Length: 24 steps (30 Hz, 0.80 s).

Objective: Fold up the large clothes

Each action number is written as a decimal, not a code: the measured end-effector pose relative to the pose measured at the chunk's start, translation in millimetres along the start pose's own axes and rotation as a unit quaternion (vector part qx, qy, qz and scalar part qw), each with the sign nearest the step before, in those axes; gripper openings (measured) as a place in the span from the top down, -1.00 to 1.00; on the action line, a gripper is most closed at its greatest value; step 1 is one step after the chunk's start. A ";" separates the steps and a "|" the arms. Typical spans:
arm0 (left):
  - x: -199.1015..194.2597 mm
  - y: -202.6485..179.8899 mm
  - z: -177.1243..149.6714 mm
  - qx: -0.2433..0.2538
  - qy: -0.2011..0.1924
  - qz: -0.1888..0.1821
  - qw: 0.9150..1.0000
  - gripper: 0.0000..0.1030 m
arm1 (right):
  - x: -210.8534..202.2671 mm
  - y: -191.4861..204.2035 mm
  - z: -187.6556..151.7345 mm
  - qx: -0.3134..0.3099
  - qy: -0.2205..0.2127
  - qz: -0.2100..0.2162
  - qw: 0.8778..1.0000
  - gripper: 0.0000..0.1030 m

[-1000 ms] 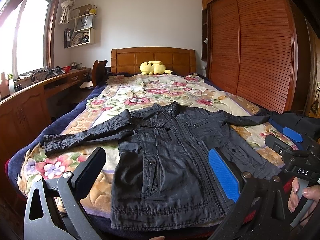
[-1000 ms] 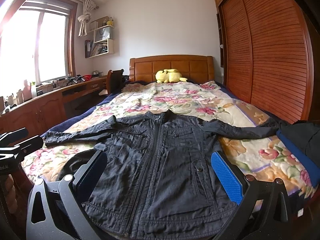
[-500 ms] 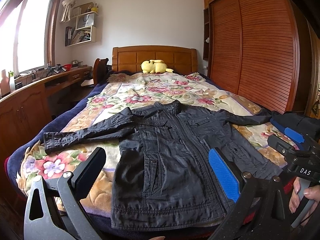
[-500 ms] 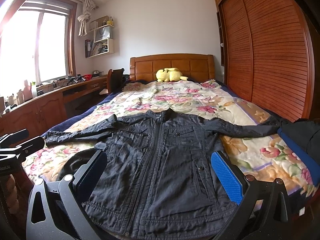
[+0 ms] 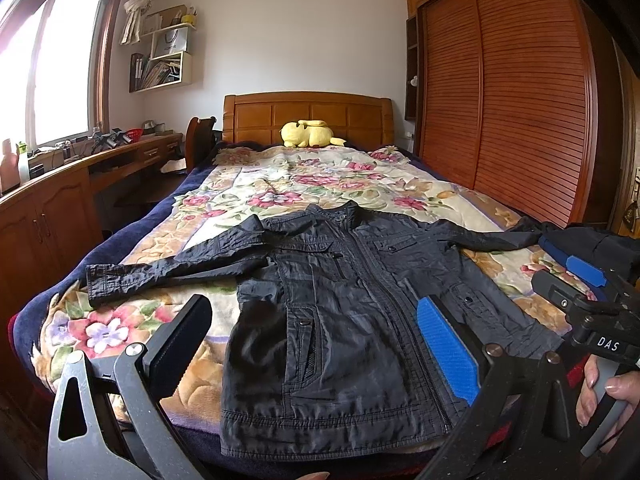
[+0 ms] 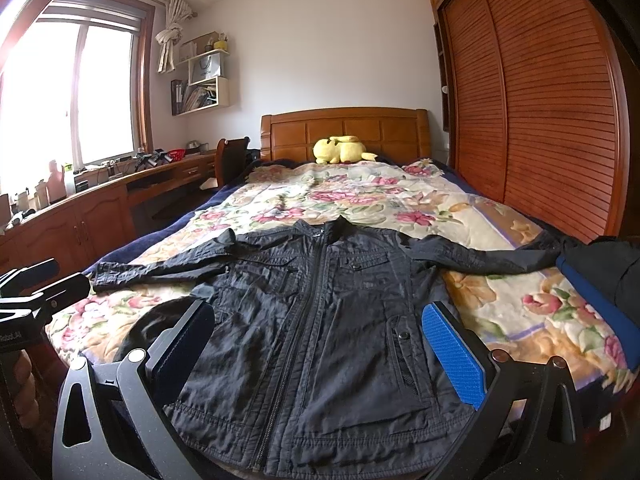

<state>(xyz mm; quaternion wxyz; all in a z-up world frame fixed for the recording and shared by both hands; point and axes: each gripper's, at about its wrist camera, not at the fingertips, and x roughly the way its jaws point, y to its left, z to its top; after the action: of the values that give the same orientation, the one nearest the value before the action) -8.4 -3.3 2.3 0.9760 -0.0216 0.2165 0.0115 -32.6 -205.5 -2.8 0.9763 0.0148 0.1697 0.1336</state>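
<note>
A black zip-up jacket [image 5: 352,312] lies flat, front up, on the floral bedspread [image 5: 280,188], sleeves spread to both sides, hem at the near edge. It also shows in the right wrist view [image 6: 320,320]. My left gripper [image 5: 316,340] is open and empty, hovering above the jacket's lower half. My right gripper [image 6: 320,344] is open and empty above the hem. The right gripper also shows at the right of the left wrist view [image 5: 588,292], the left gripper at the left edge of the right wrist view [image 6: 36,288].
A yellow plush toy [image 5: 308,134] lies by the wooden headboard [image 5: 308,114]. A wooden desk [image 5: 60,184] with clutter runs along the left wall under the window. A slatted wardrobe [image 5: 520,92] stands at the right. A dark blue garment [image 6: 600,276] lies at the bed's right edge.
Both grippers have drawn back and risen slightly, so the jacket sits a little farther off in both views. Both grippers stay open. The jacket has not moved.
</note>
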 end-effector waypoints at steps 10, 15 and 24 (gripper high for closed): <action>0.3 0.0 -0.1 0.000 0.000 0.000 1.000 -0.99 | -3.4 1.2 0.7 0.000 -0.002 0.003 1.000 -1.00; 0.1 -0.2 -0.4 0.000 0.000 0.000 1.000 -0.99 | -3.4 0.8 0.9 0.000 -0.002 0.005 1.000 -1.00; 1.6 0.3 -2.7 -0.002 0.002 0.002 1.000 -0.99 | 1.0 -0.5 0.5 0.000 0.003 0.008 1.000 -1.00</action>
<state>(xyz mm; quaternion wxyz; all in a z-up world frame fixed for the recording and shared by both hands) -8.1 -3.1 -0.9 0.9754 -0.0234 0.2187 0.0135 -31.4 -205.7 -2.7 0.9745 0.0161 0.1729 0.1418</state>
